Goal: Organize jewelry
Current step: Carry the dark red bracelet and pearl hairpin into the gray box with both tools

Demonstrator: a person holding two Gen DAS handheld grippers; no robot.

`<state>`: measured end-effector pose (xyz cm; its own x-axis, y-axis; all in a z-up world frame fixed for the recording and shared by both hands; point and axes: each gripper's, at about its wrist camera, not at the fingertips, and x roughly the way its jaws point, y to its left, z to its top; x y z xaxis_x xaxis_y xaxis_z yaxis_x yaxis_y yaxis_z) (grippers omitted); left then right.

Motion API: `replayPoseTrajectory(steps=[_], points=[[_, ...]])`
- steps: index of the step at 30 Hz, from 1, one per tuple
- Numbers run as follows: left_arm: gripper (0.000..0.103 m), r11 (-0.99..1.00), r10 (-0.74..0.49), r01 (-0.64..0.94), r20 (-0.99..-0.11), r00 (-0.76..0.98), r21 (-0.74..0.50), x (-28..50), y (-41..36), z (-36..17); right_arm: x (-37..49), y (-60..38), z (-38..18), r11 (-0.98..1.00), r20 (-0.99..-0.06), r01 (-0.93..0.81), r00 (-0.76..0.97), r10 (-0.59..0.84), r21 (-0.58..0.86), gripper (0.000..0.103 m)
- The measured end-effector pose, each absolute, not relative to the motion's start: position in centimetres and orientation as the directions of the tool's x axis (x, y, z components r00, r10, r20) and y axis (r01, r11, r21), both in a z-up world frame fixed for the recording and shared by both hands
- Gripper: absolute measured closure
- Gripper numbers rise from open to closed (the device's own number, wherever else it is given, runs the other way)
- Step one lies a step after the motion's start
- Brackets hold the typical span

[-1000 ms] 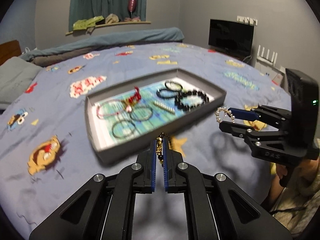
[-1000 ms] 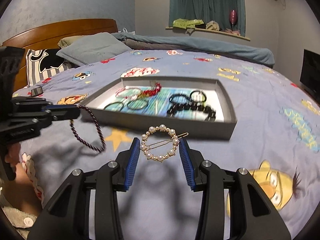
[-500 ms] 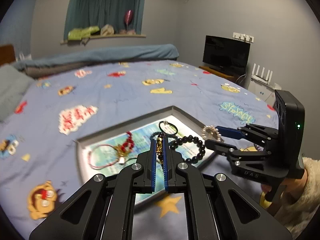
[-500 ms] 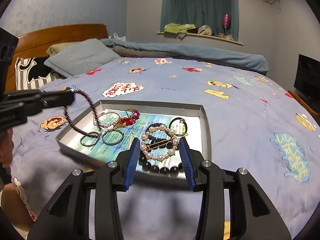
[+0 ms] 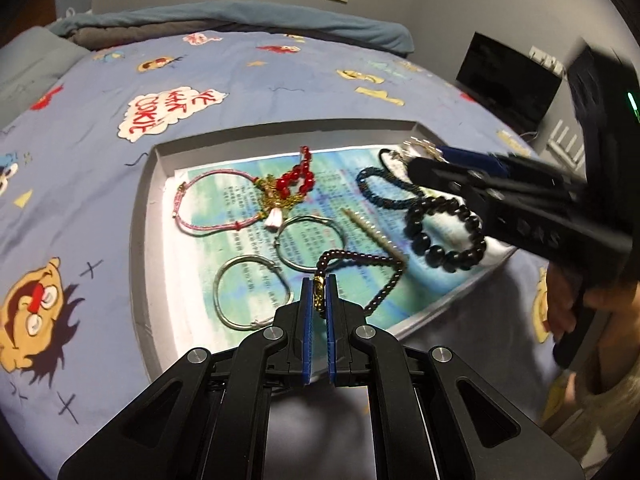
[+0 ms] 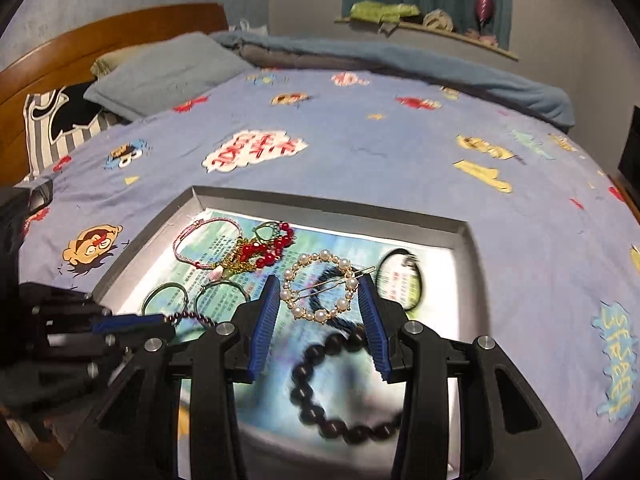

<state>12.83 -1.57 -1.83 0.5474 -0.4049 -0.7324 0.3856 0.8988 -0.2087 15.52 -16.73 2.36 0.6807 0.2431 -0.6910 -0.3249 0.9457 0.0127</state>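
Bracelets already fill the tray (image 5: 140, 240), while the left gripper (image 5: 319, 300) pinches a dark bead strand (image 5: 384, 284) and the right gripper (image 6: 320, 312) apparently clamps a pearl hair clip (image 6: 320, 288), both unplaced.

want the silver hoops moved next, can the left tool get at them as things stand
Probably not yet: the left tool is shut on the dark bead strand, though it hangs right beside the silver hoops, with nothing over them.

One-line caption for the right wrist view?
Right hand-held gripper holds a pearl ring hair clip over the jewelry tray.
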Motion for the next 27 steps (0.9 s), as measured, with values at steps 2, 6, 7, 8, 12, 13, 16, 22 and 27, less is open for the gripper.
replayPoseTrajectory(steps=[2, 6, 7, 8, 12, 13, 16, 22, 27], points=[[0.096, 0.906, -0.381, 0.382, -0.741, 0.553, -0.181, 13.0, -1.7, -1.9, 17.0, -15.8, 2.1, 0.945, -0.716, -0.327, 0.658, 0.235, 0.01, 0.062], [0.096, 0.915, -0.356, 0.371, -0.749, 0.559, -0.158, 13.5, -1.6, -2.0, 18.8, -14.5, 1.6, 0.943, -0.743, -0.332, 0.628, 0.231, 0.012, 0.062], [0.092, 0.92, -0.342, 0.364, -0.752, 0.563, -0.146, 13.6, -1.6, -2.0, 19.1, -14.1, 1.4, 0.944, -0.749, -0.329, 0.625, 0.219, 0.002, 0.062], [0.087, 0.924, -0.332, 0.357, -0.754, 0.566, -0.139, 13.7, -1.5, -2.0, 19.4, -13.9, 1.1, 0.946, -0.759, -0.324, 0.617, 0.209, -0.004, 0.062], [0.066, 0.936, -0.299, 0.338, -0.741, 0.602, -0.103, 13.5, -1.2, -1.6, 20.2, -13.7, 0.4, 0.952, -0.779, -0.306, 0.591, 0.211, 0.025, 0.062], [0.065, 0.94, -0.285, 0.331, -0.74, 0.609, -0.09, 13.4, -1.1, -1.5, 20.3, -13.7, 0.3, 0.952, -0.781, -0.304, 0.588, 0.211, 0.028, 0.062], [0.065, 0.953, -0.229, 0.299, -0.739, 0.633, -0.04, 13.6, -0.8, -1.4, 20.6, -13.8, 0.3, 0.955, -0.787, -0.295, 0.581, 0.207, 0.033, 0.062], [0.064, 0.956, -0.23, 0.287, -0.739, 0.634, -0.051, 13.9, -0.4, -1.5, 20.9, -13.9, 0.0, 0.958, -0.799, -0.283, 0.566, 0.203, 0.042, 0.062], [0.064, 0.955, -0.233, 0.292, -0.733, 0.64, -0.048, 13.7, -0.6, -1.3, 20.7, -14.2, 0.2, 0.96, -0.792, -0.277, 0.576, 0.201, 0.042, 0.061]])
